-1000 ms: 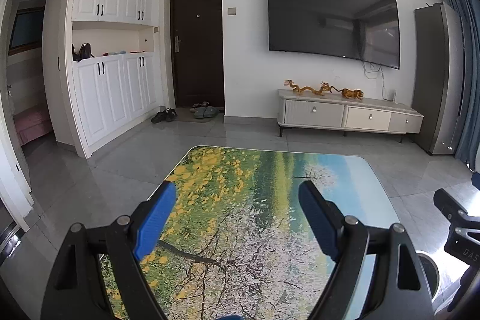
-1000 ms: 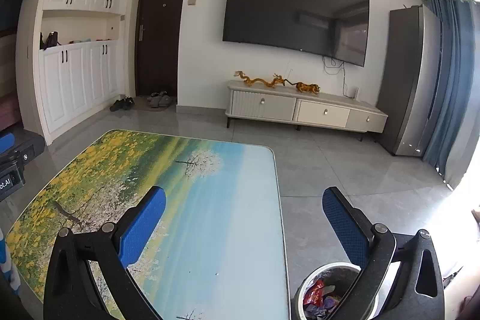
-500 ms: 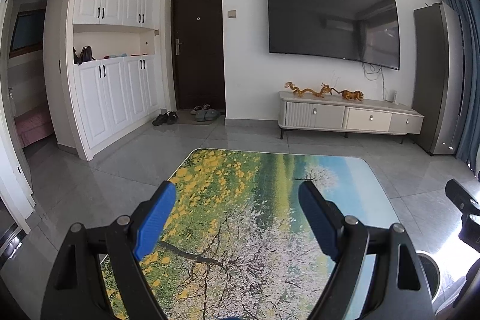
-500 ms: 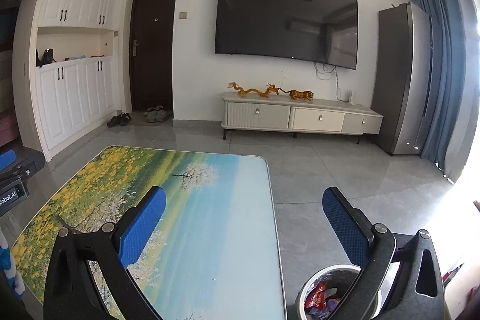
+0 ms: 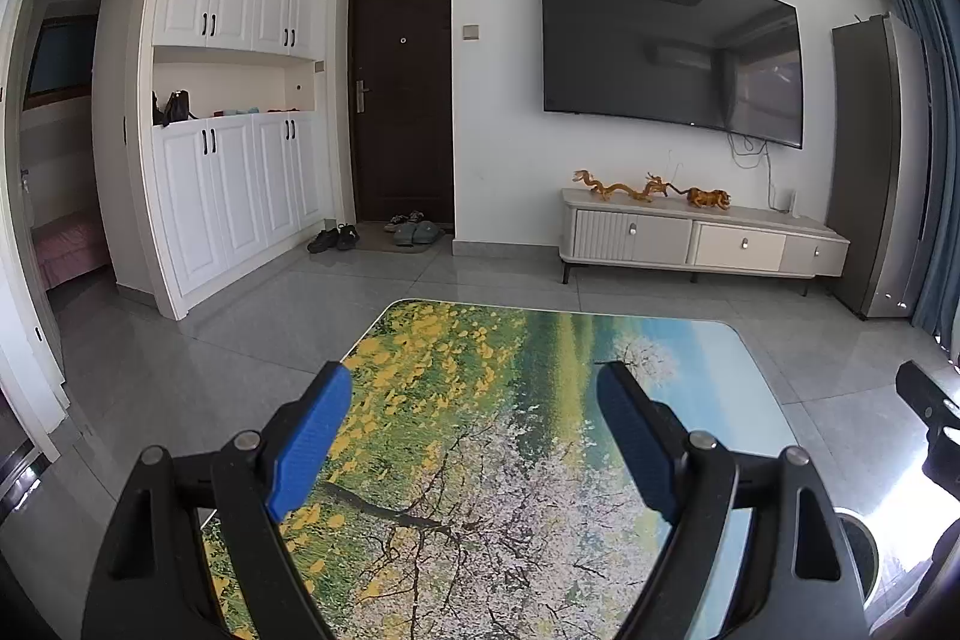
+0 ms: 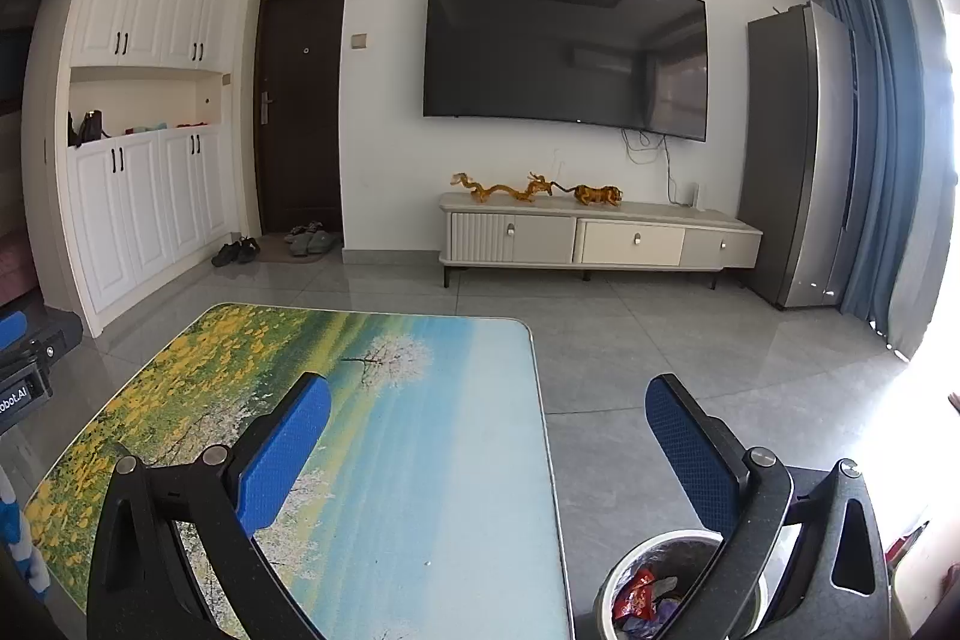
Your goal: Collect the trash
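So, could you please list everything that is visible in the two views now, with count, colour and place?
table: one, landscape print top, under both grippers
trash bin: one, silver rim, on the floor right of the table, wrappers inside
television: one, black, on the far wall
TV cabinet: one, white and grey, below the television
figurines: golden, on the cabinet; count unclear
door: one, dark brown, left of the television
shoes: several, dark and grey, before the door
cupboards: white, left wall
refrigerator: one, grey, right
curtain: blue, far right
left gripper: blue pads, jaws open, holding nothing
right gripper: blue pads, jaws open, holding nothing
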Demonstrator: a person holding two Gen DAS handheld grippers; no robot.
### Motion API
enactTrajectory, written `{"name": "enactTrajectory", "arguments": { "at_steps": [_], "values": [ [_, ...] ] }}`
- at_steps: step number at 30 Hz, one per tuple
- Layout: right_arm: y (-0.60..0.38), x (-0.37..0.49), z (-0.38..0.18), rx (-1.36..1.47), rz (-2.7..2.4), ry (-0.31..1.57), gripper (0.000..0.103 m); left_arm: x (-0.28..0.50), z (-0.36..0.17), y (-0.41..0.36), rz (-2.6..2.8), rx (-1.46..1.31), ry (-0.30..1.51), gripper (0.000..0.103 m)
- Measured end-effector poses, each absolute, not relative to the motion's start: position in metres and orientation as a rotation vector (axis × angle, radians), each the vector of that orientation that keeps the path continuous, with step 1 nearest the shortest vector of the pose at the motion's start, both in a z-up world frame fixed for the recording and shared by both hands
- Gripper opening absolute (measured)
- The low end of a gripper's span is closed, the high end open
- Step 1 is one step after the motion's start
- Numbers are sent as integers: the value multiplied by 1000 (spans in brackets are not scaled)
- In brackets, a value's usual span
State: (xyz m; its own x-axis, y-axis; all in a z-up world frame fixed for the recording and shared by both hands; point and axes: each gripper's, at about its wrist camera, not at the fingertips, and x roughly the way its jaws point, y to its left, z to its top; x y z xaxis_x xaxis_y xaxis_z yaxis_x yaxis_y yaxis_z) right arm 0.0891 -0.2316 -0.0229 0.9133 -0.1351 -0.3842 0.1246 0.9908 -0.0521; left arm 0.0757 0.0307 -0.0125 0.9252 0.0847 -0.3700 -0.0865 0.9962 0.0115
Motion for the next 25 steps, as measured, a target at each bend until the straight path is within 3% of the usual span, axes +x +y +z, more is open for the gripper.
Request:
{"name": "enactTrajectory", "arguments": {
  "at_steps": [25],
  "values": [
    [-238,93,-33,-18,-143,423,103,78,-14,25,64,4,389,83]
  ]
}}
